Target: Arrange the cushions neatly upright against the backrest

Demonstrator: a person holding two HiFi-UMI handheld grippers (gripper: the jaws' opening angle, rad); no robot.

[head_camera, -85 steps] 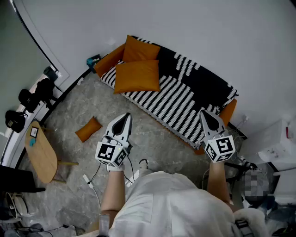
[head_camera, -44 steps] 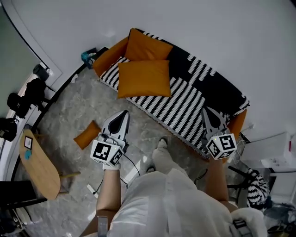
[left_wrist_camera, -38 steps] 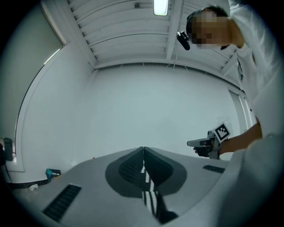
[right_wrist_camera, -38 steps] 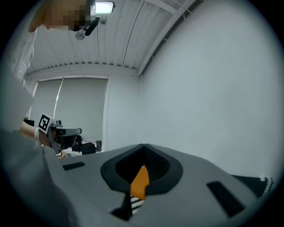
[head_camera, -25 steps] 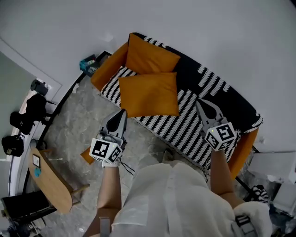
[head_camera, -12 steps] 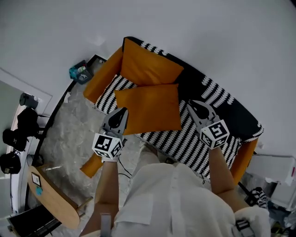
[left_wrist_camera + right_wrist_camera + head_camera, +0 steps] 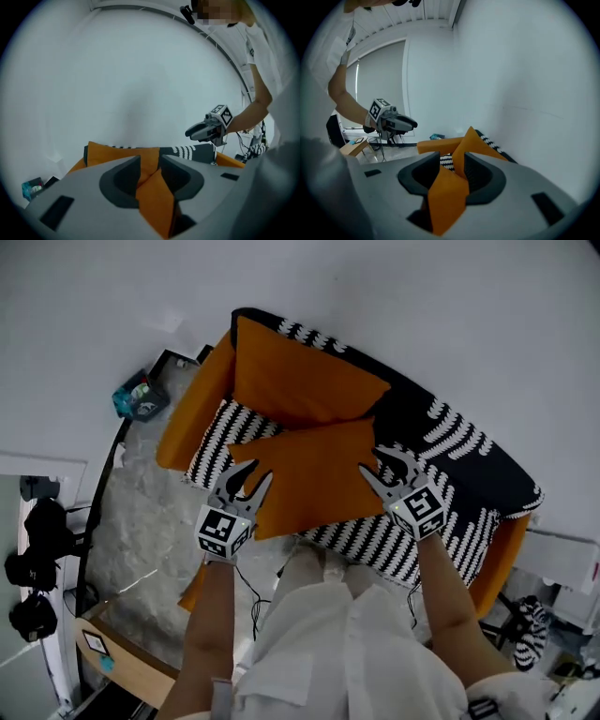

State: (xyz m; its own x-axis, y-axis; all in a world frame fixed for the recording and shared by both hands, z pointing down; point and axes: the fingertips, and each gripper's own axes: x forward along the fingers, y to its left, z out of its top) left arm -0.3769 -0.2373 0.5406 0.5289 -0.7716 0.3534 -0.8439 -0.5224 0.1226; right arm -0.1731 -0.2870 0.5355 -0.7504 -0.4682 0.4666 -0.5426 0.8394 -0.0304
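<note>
flat cushion (image 7: pixel 314 474) on sofa (image 7: pixel 455 521) | left gripper (image 7: pixel 248 480), right gripper (image 7: pixel 382 465) | fingers (image 7: pixel 232 486) just opening, astride its side edges

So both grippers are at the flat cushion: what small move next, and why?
Probably close both on it. The left gripper and right gripper have just been opening their jaws, each with an edge of the flat cushion between them, not pinched; it lies on the seat, unlike the upright cushion.
</note>
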